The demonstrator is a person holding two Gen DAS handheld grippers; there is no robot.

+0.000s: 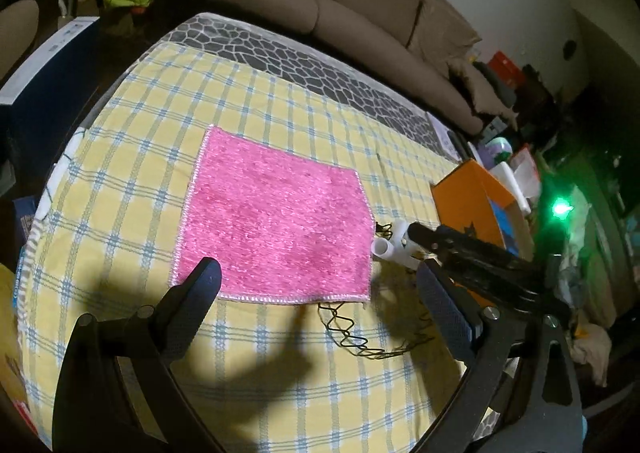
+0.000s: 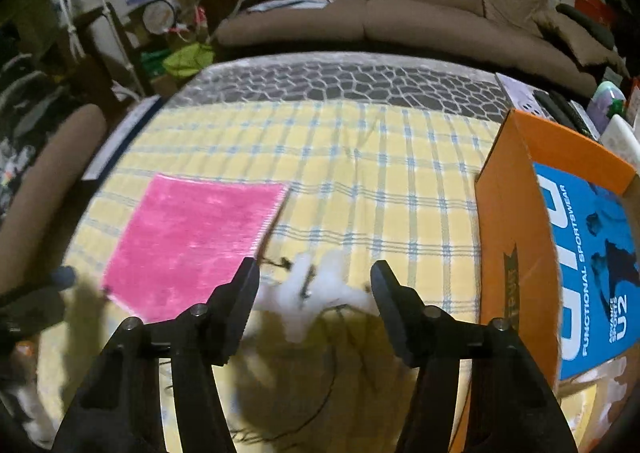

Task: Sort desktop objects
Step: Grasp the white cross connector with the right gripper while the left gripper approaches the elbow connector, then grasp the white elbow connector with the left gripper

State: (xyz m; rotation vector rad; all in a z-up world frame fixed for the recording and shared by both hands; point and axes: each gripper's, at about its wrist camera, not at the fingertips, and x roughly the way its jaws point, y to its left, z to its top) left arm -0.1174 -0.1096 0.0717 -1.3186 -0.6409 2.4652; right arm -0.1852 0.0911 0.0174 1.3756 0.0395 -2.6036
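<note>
On the left, the left gripper (image 1: pixel 316 285) hangs with jaws apart and empty over the near edge of the pink cloth (image 1: pixel 276 229). Right of the cloth lies the white pipe fitting (image 2: pixel 308 293), with the right gripper (image 2: pixel 314 281) spread around it, not yet pressing. This looks like the pick-up step: next, close squarely, then lift toward the orange box (image 2: pixel 516 221) at far right.

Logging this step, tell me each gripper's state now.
Left gripper: open, holding nothing.
Right gripper: open, white object lies between its jaws.
</note>
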